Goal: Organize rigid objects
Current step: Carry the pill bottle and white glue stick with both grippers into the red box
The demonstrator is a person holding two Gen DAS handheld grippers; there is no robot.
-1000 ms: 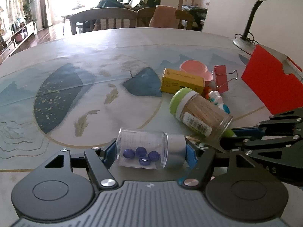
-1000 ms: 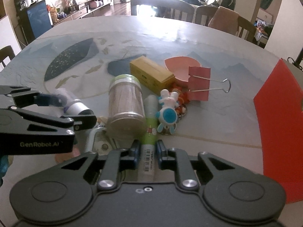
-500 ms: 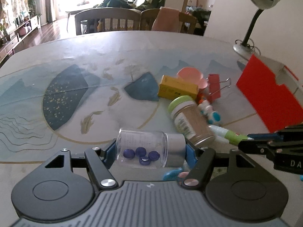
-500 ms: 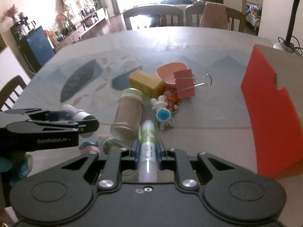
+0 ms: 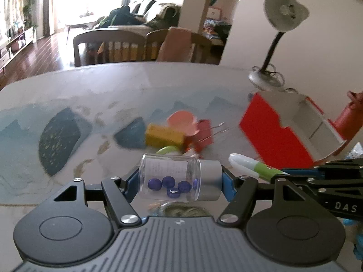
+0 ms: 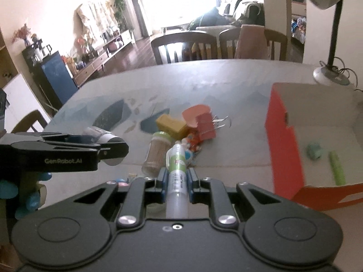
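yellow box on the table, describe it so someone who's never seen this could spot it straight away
Start at the big red open box on the table's right side, then look left to the small pile of clutter mid-table. The yellow box lies at the pile's far left edge, beside a pink dish and red binder clip; it is the only yellow, brick-shaped thing there.

A gooseneck desk lamp [image 5: 286, 18] stands at the bench's [image 5: 158, 83] far right corner, its round base [image 6: 329, 76] trailing dark cables. Behind the far edge sit two wooden chairs [image 6: 185, 46], one draped with a pinkish cloth [image 6: 250, 42]. Further back there's a cluttered sofa [image 5: 138, 20], and a blue cabinet [image 6: 57, 74] at left.
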